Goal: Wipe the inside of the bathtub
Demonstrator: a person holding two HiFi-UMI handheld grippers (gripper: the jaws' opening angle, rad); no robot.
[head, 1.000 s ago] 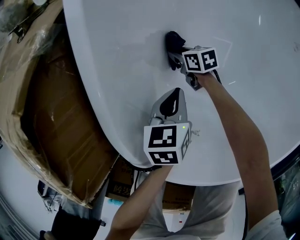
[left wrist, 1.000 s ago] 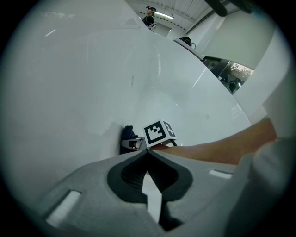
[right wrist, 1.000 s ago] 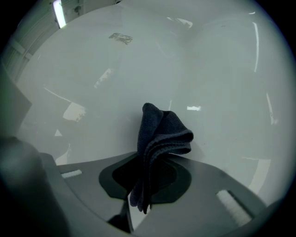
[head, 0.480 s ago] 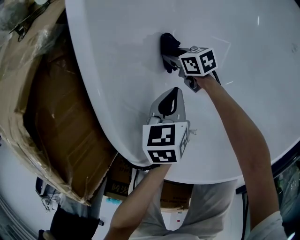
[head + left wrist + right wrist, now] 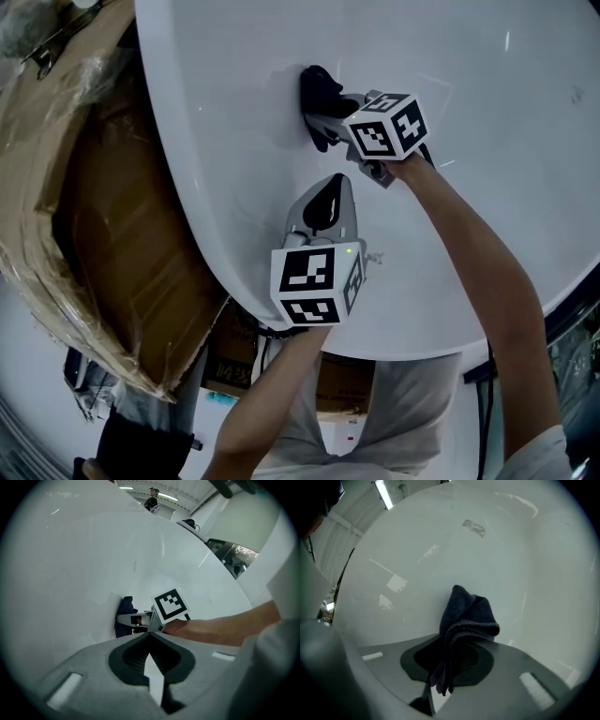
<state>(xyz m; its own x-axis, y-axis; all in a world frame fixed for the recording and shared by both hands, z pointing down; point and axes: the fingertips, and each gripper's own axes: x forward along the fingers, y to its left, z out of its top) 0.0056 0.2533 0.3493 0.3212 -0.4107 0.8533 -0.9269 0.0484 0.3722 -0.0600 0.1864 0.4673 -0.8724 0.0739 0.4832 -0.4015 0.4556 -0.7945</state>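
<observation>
Dark folded cloth [image 5: 466,620] is clamped between the jaws of the right gripper [image 5: 323,117]. Its long axis runs along the jaws. The folded end points ahead and presses on the inner wall of the white bathtub [image 5: 234,141]; the loose edges trail back between the pads. Left gripper [image 5: 328,202] sits just beside it over the tub, jaws drawn together, empty. Cardboard [image 5: 103,234] lies outside the rim.
</observation>
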